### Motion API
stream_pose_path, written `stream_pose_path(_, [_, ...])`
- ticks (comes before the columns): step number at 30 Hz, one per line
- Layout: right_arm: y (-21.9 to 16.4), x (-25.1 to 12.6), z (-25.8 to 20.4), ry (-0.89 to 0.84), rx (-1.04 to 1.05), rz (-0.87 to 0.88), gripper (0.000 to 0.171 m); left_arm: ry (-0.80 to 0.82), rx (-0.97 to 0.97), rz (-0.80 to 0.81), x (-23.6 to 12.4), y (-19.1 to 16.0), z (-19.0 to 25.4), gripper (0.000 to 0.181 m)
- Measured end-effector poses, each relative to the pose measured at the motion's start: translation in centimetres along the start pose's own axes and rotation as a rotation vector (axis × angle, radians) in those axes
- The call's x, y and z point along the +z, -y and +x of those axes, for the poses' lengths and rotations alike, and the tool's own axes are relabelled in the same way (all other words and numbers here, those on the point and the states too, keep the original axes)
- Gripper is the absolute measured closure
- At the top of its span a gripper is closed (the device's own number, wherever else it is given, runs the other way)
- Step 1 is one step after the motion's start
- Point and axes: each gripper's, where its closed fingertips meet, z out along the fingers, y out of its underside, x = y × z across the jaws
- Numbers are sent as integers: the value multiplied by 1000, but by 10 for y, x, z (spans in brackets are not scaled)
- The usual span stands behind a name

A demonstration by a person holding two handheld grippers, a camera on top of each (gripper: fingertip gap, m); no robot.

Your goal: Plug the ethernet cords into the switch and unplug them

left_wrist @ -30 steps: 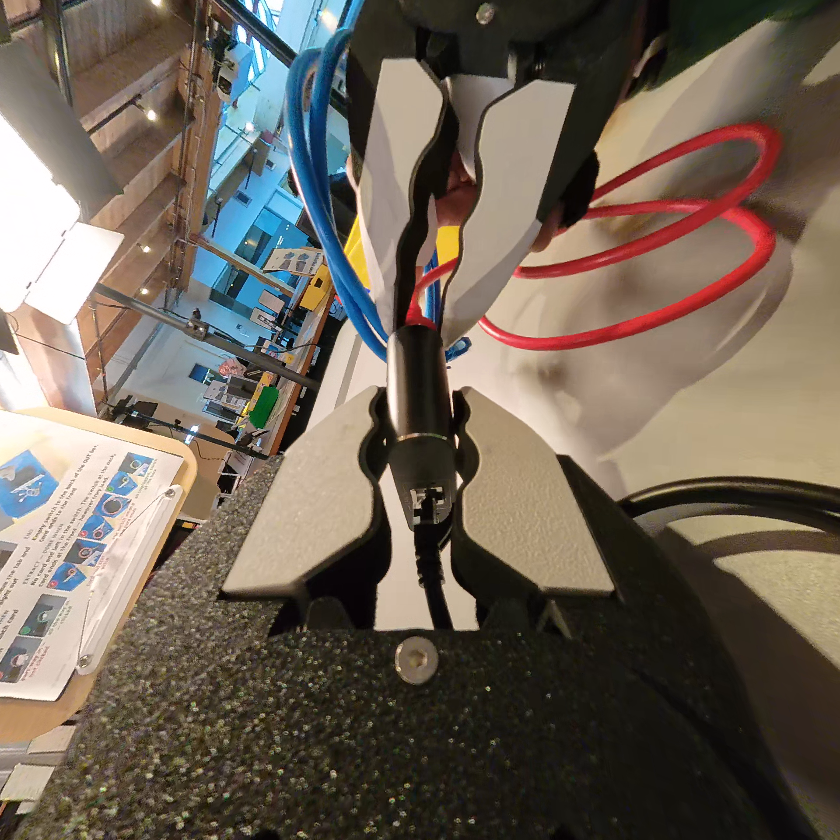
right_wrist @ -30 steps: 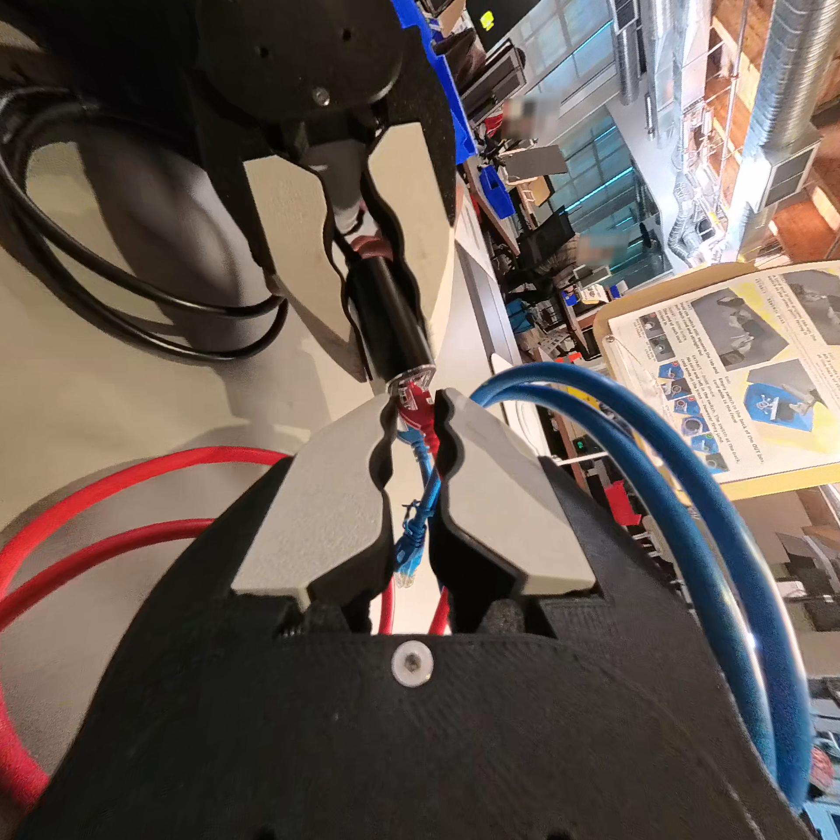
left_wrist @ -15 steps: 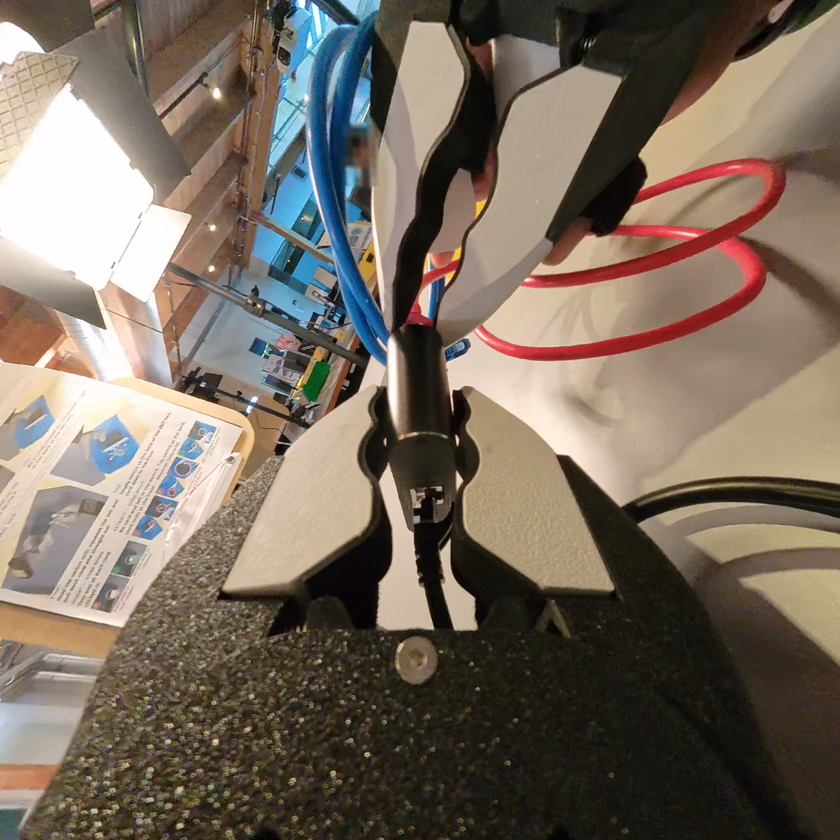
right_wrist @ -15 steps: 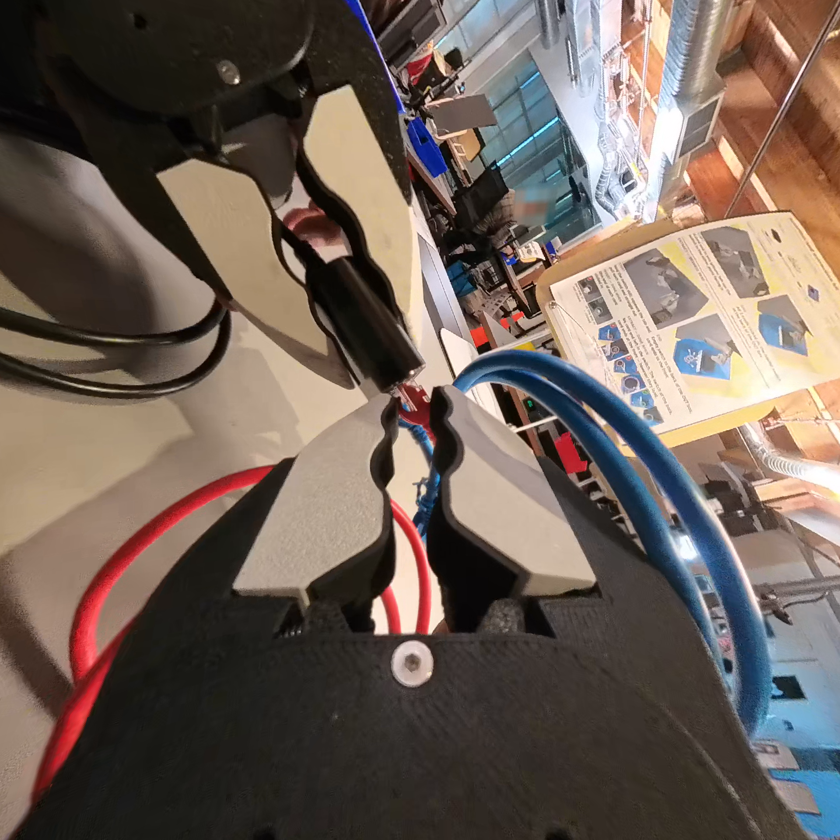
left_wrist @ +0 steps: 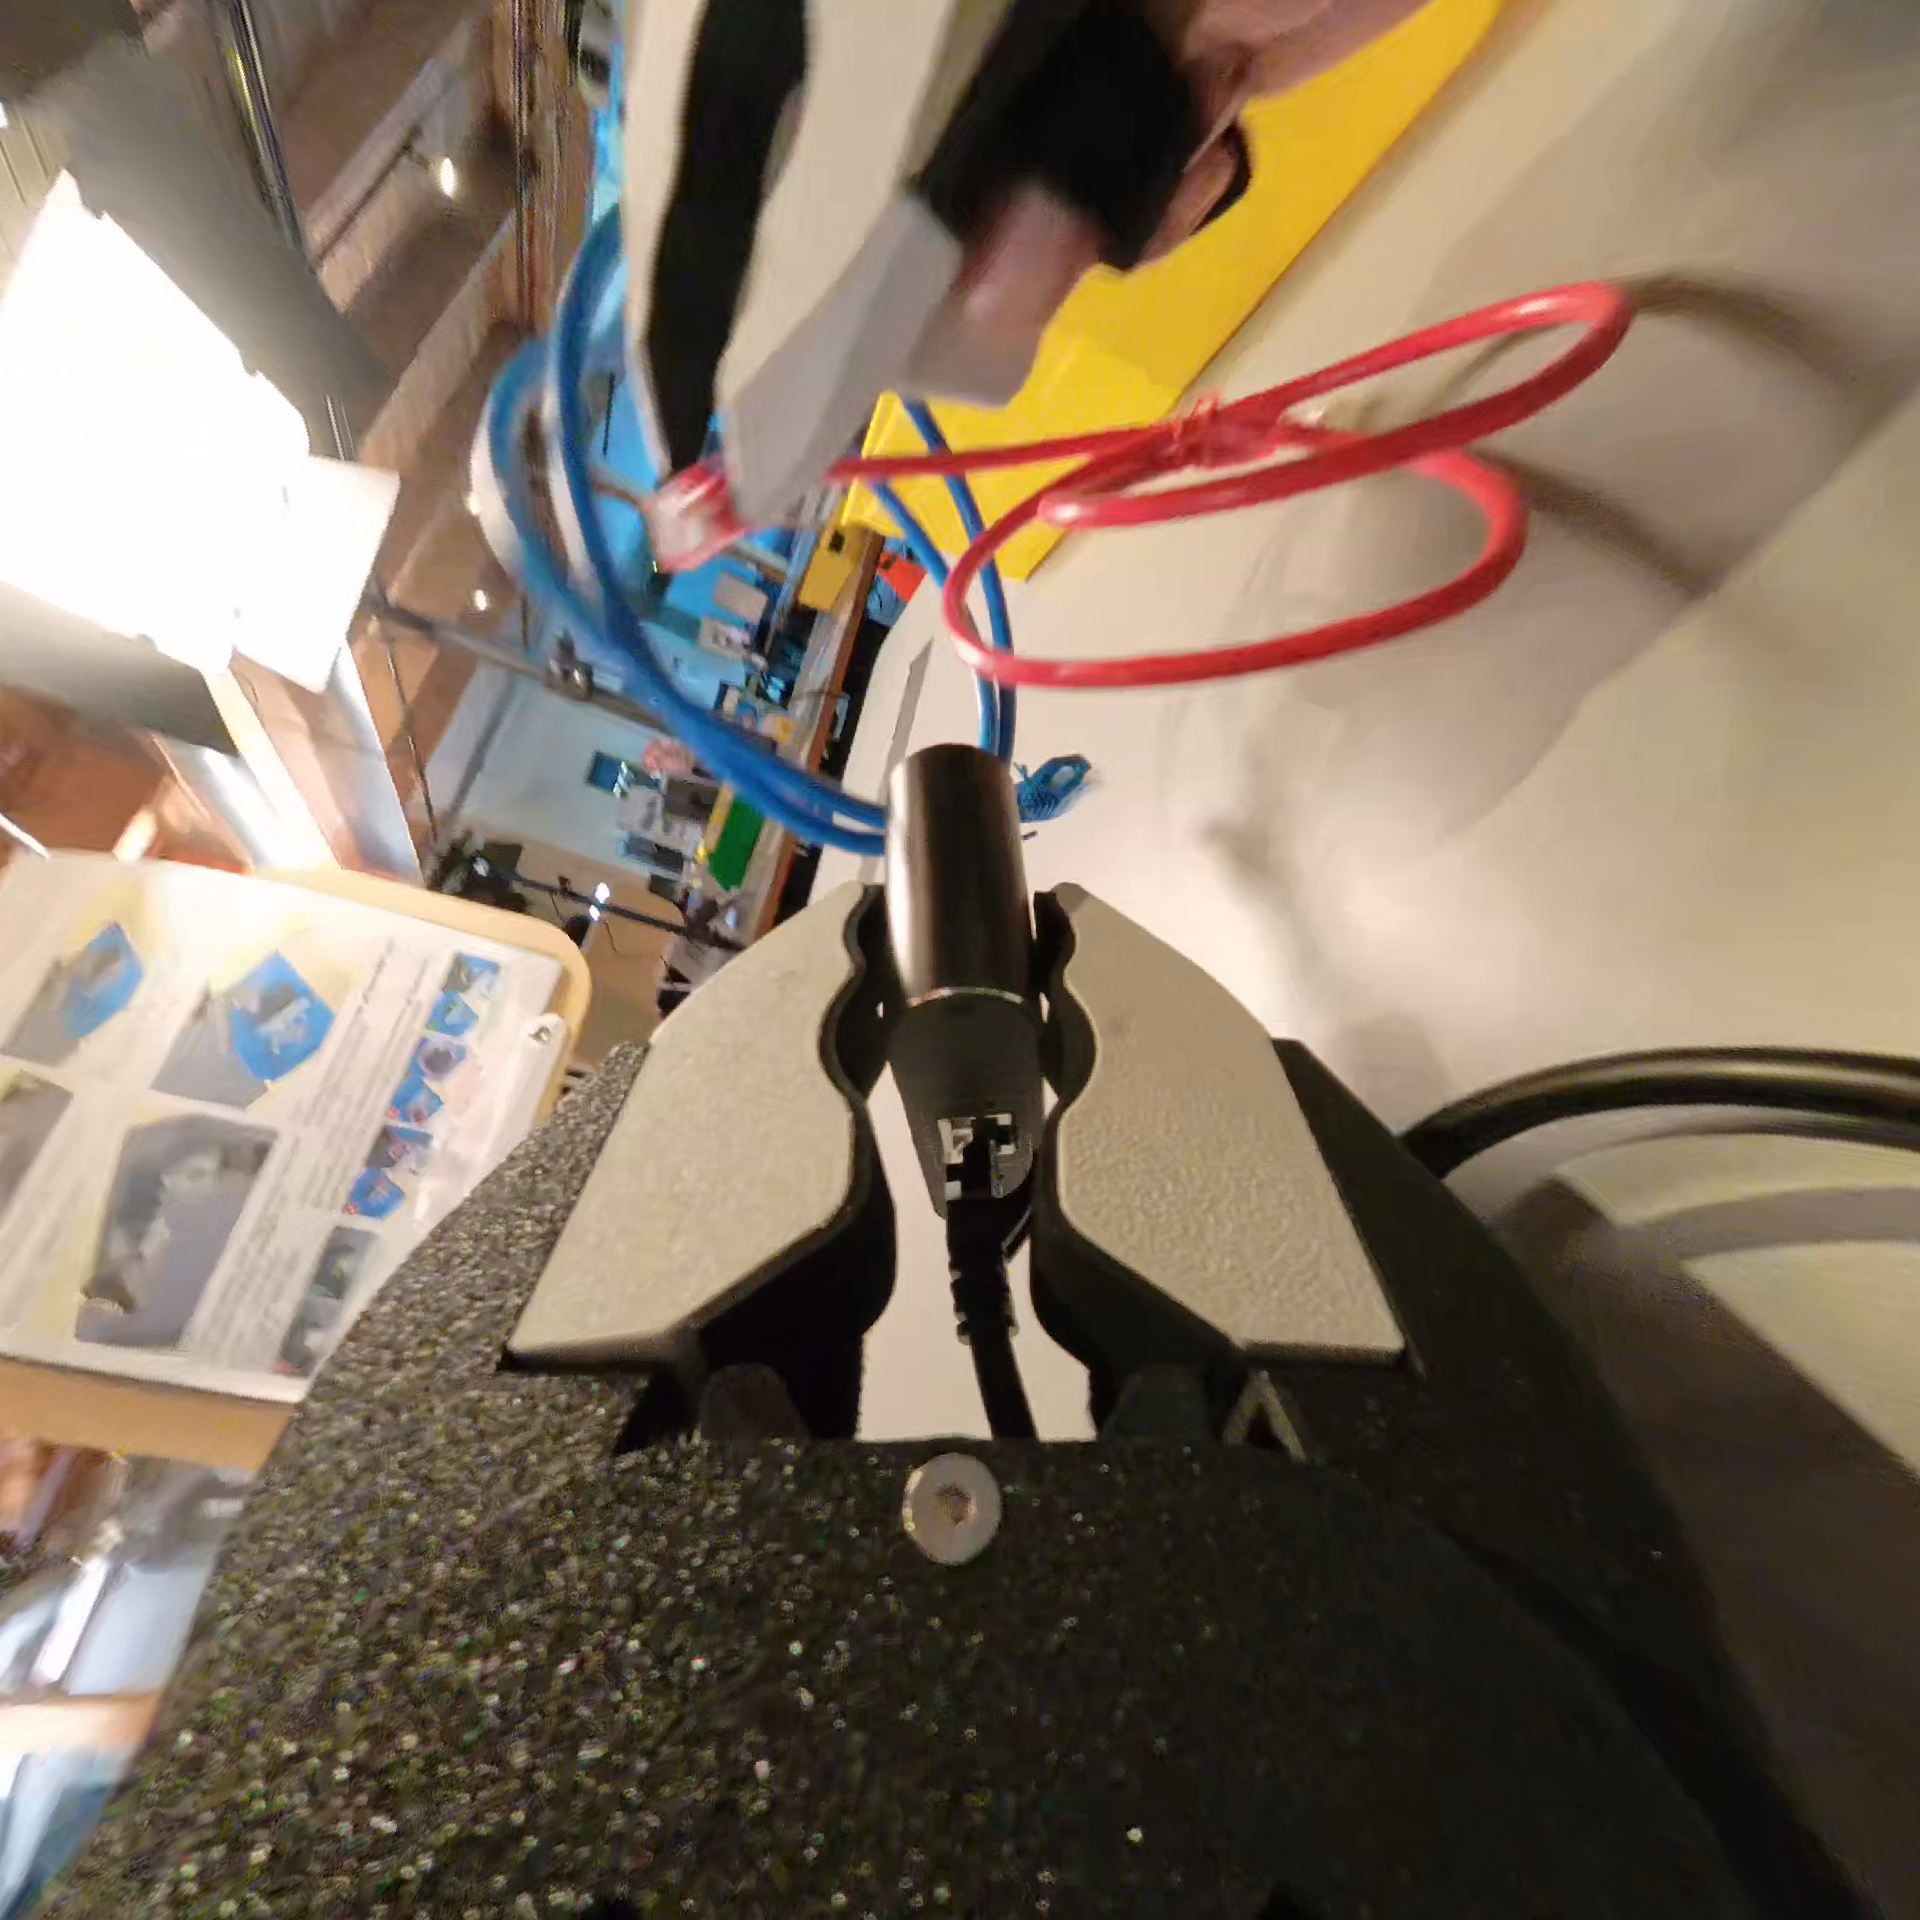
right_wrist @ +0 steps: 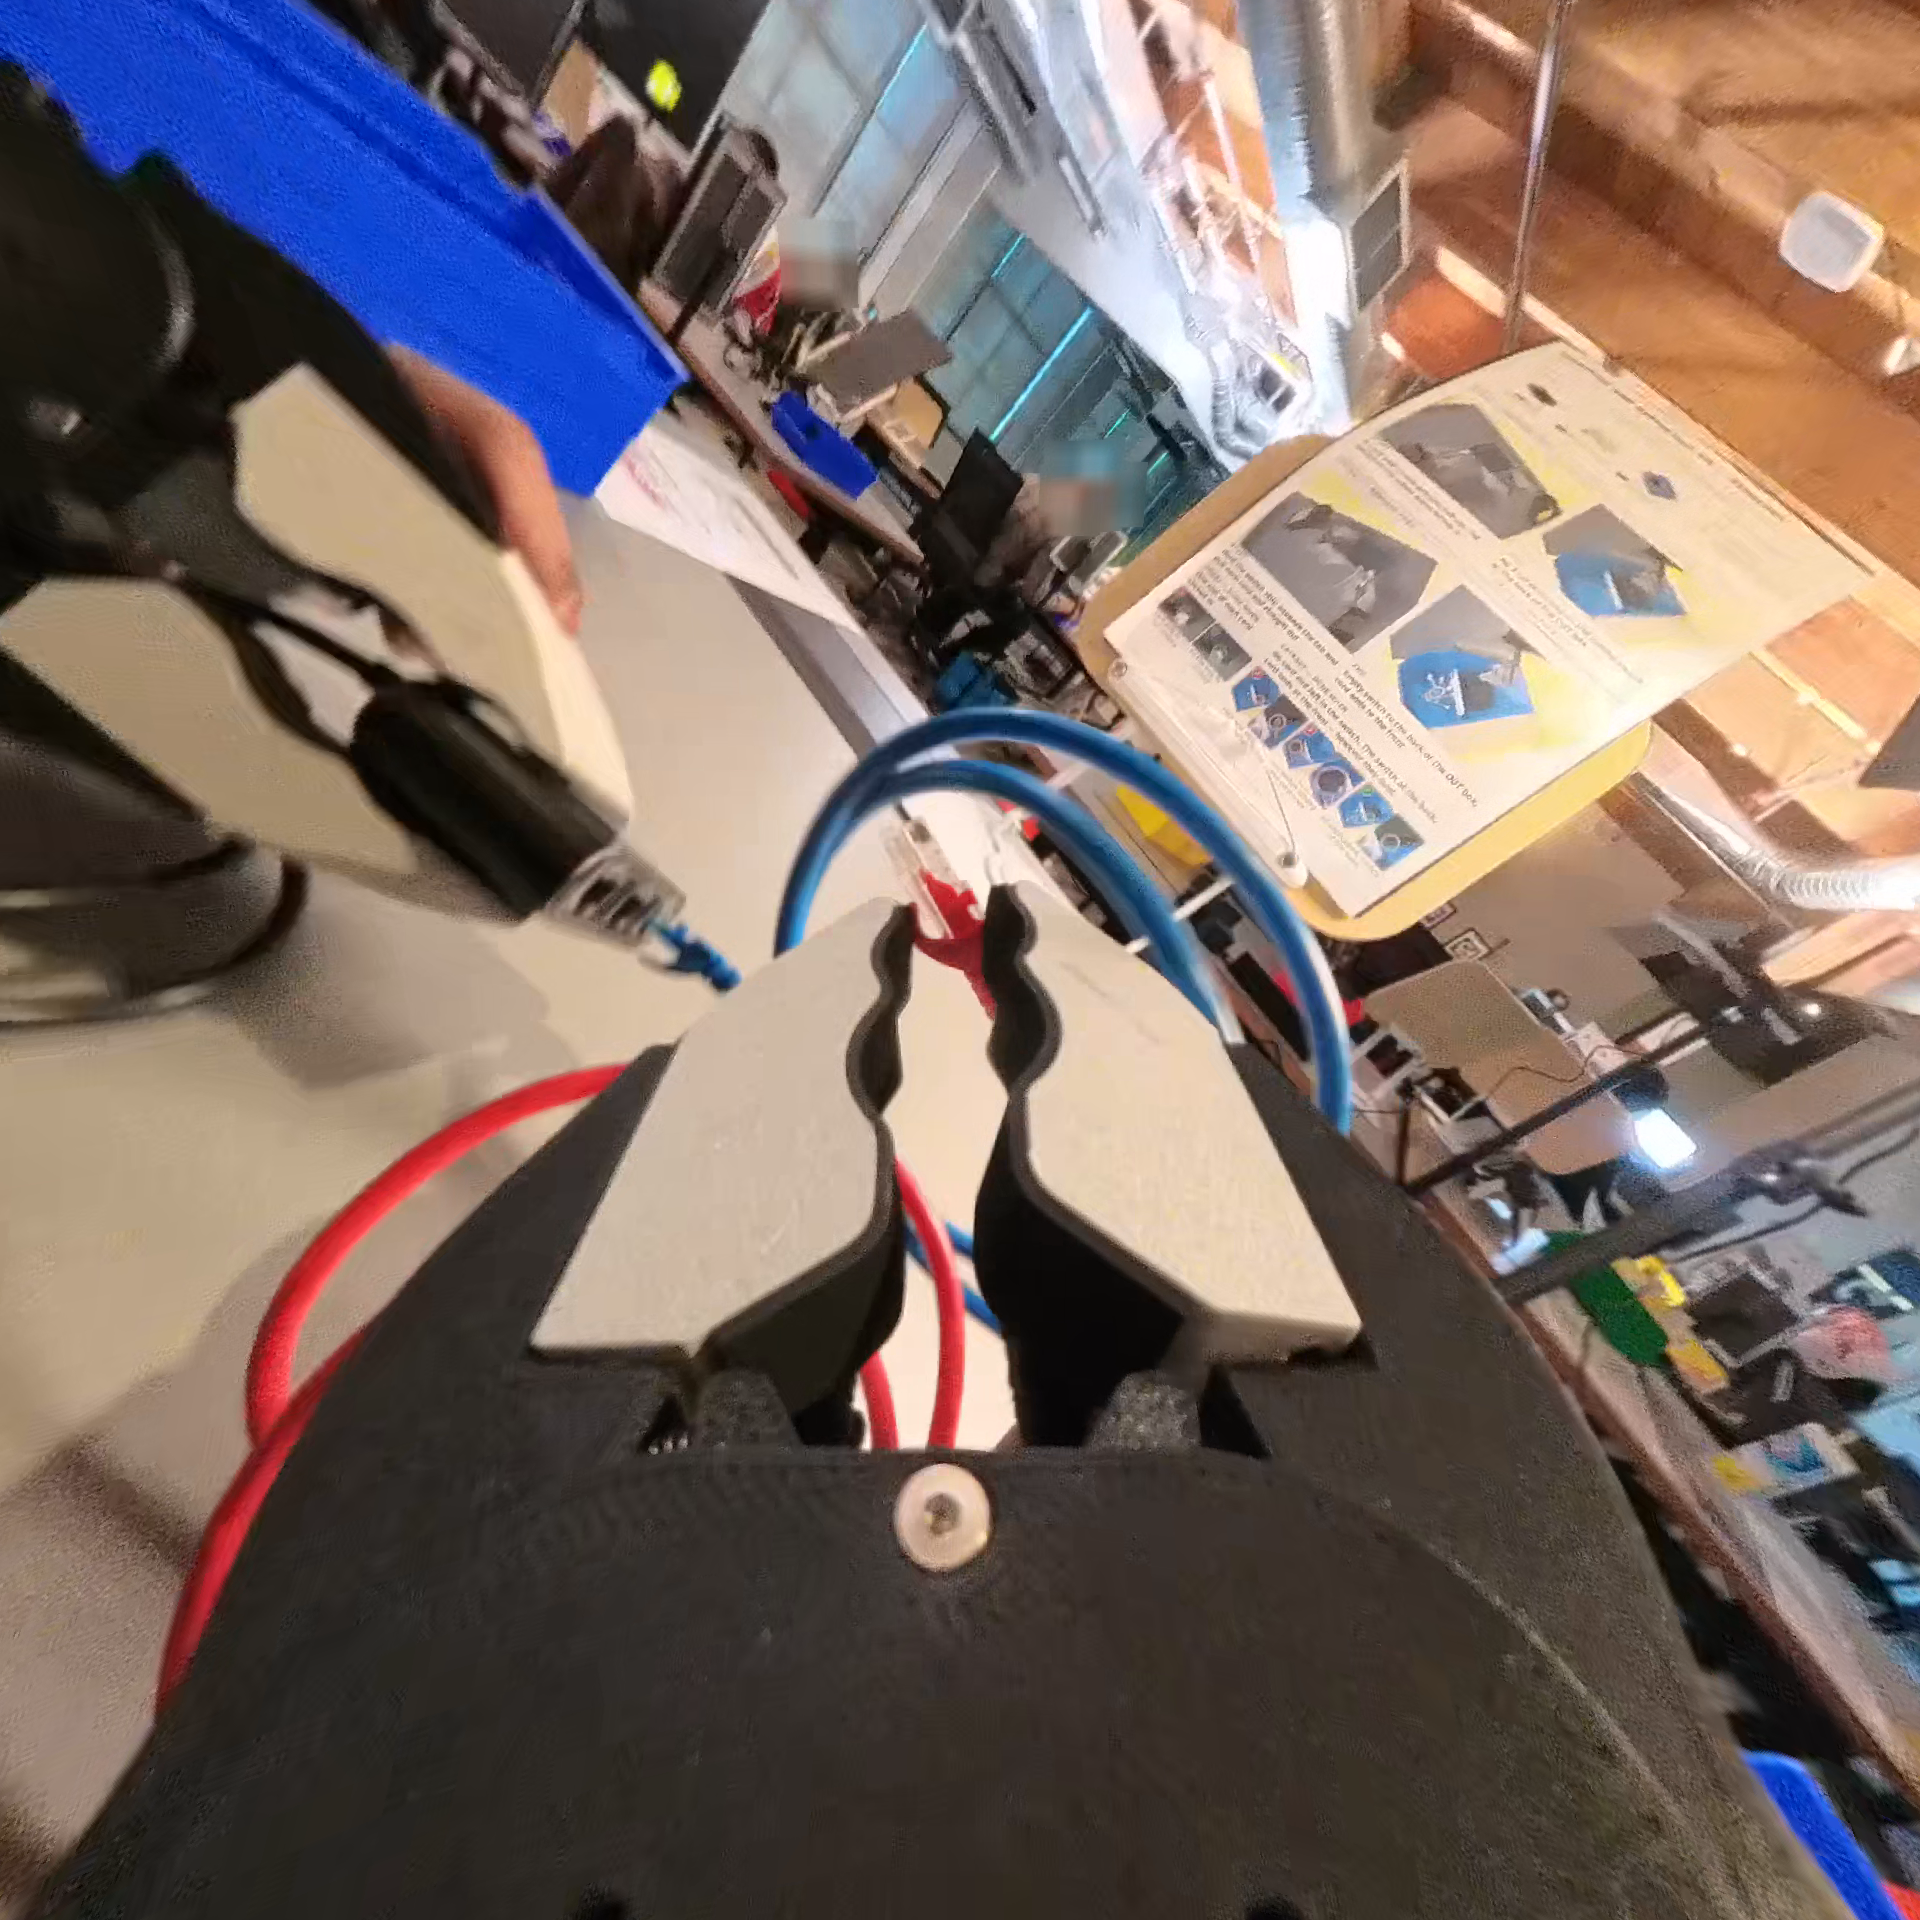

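Nearest to you, your left gripper (left_wrist: 956, 997) has its jaws pinching the black coupler (left_wrist: 961, 977), a short barrel with a black cable (left_wrist: 997, 1361) plugged into its near socket and trailing back between the fingers. This coupler seems to stand for the task's switch.

Your right gripper (right_wrist: 945, 914) has its jaws pressed on the red plug (right_wrist: 935, 904) of the red ethernet cord (right_wrist: 343, 1195), its clear tip poking out past the fingertips.

The change: half a second ago that red plug sat at the coupler's far mouth, with the two grippers nose to nose. Now they have come well apart, the plug hangs in open air, and the coupler's far end (right_wrist: 613, 888) faces nothing. That reads as the red cord just unplugged, so one plug-and-unplug round looks done. Both views are motion-blurred, so go by the gap rather than the fine detail.

Farther out, the red cord's tied loops (left_wrist: 1247, 540) lie over the pale tabletop (left_wrist: 1455, 831). The blue ethernet cord (right_wrist: 1143, 790) arches beyond your right jaws, and its free blue plug (left_wrist: 1049, 784) lies on the tabletop just past the coupler, likely next.

Farthest, a printed instruction sheet (right_wrist: 1455, 623) with photos is clipped to a board off the tabletop's far edge. Its print is too small and blurred to make out, and no brand mark shows anywhere.
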Motion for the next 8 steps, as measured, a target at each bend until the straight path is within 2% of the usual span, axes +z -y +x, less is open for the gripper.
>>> stream_pose_path(4, [-9, -4, -15, 74, -67, -33, 157, -15, -129, -29, 7, -10, -5, 154])
stream_pose_path(8, [-18, -4, -29, 209, -28, -64, 156, 15, -253, -116, 4, -36, -18, 154])
